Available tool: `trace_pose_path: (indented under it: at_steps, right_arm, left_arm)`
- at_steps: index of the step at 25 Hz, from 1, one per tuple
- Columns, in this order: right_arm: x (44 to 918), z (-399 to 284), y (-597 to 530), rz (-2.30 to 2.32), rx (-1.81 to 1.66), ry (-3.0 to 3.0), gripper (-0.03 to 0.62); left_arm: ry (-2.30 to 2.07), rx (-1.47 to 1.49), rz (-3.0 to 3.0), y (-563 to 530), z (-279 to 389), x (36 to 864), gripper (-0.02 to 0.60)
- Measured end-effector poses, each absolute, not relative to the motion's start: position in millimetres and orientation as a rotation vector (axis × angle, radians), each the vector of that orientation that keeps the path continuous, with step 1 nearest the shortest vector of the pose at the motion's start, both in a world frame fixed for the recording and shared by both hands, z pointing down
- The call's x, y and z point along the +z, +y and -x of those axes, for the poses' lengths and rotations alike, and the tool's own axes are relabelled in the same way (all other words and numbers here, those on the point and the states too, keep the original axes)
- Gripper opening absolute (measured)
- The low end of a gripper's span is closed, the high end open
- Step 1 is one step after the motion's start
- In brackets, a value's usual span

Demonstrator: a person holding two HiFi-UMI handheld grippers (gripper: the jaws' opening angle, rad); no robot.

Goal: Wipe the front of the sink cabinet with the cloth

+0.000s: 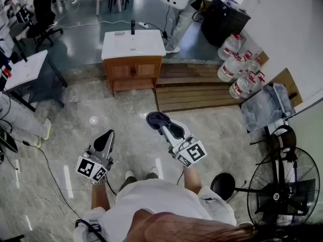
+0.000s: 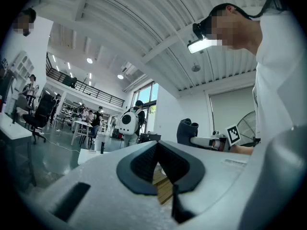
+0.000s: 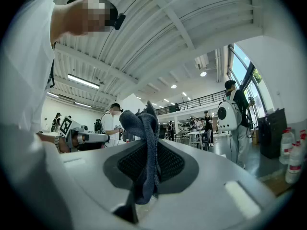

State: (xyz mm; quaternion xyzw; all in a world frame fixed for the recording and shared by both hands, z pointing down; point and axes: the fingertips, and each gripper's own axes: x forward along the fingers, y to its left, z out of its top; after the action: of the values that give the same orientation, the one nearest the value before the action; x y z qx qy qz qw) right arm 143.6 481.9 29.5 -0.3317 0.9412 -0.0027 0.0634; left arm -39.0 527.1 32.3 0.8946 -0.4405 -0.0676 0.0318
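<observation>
Cloth [image 3: 144, 145]: dark blue, clamped in the right tongs [image 1: 164, 126], bunched above the tips. Left tongs [image 1: 105, 139] closed on nothing. Sink cabinet [image 1: 133, 70] well ahead across the floor [image 1: 111, 110]. Best approach, probably: walk up, stoop, press the cloth flat to the front, overlap strokes.

The left gripper [image 1: 108, 133] is held low in front of the body, tips pointing forward and slightly up. Its jaws are closed together with nothing between them, and the left forearm [image 1: 100, 196] runs straight back from it. The right gripper [image 1: 162, 126] reaches further forward than the left one and to its right, angled inward. Its jaws are clamped on the dark cloth [image 3: 144, 128], with the right forearm [image 1: 191, 178] behind it.
</observation>
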Motion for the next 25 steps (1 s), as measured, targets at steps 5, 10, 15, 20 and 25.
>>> trace_pose_path:
  at_steps: [5, 10, 15, 20, 25]
  right_arm:
    - [29.6, -143.0, 478.5, 0.993, -0.01, 2.857, 0.071]
    - [30.5, -146.8, 478.9, 0.997, -0.032, 2.842, 0.071]
    - [28.5, -147.9, 480.3, 0.979, -0.056, 2.826, 0.071]
    - [29.4, -145.6, 477.2, 0.959, -0.079, 2.811, 0.071]
    - [33.0, -147.5, 475.5, 0.948, -0.107, 2.812, 0.072]
  left_arm:
    - [-1.362, -0.216, -2.764, 522.9, 37.1, 27.6, -0.003]
    - [-1.357, -0.205, -2.766, 523.5, 34.9, 28.4, -0.003]
    - [-1.364, -0.21, -2.774, 523.5, 31.9, 24.8, -0.003]
    - [-1.365, -0.211, -2.76, 521.8, 33.9, 29.6, -0.003]
    - [-1.382, -0.215, -2.74, 522.4, 33.4, 32.8, -0.002]
